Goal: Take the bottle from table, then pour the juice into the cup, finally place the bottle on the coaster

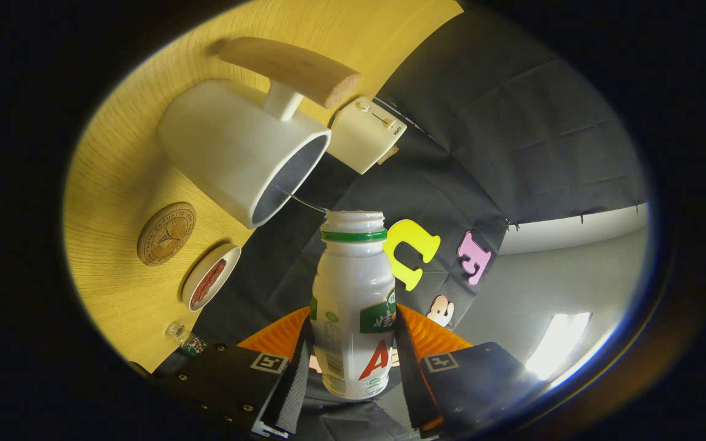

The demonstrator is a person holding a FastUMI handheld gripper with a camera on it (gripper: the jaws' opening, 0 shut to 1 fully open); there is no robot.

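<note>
The gripper clamps the uncapped bottle between both fingers, its mouth tipped toward the white cup just beyond; keep tilting slowly, mouth over the rim; the coaster waits beside.

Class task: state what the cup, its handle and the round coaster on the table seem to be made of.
With the tool shut on the bottle: cup, probably matte white ceramic, smooth and opaque. Handle, light wood with visible grain. Coaster, likely cork, speckled brown.
</note>
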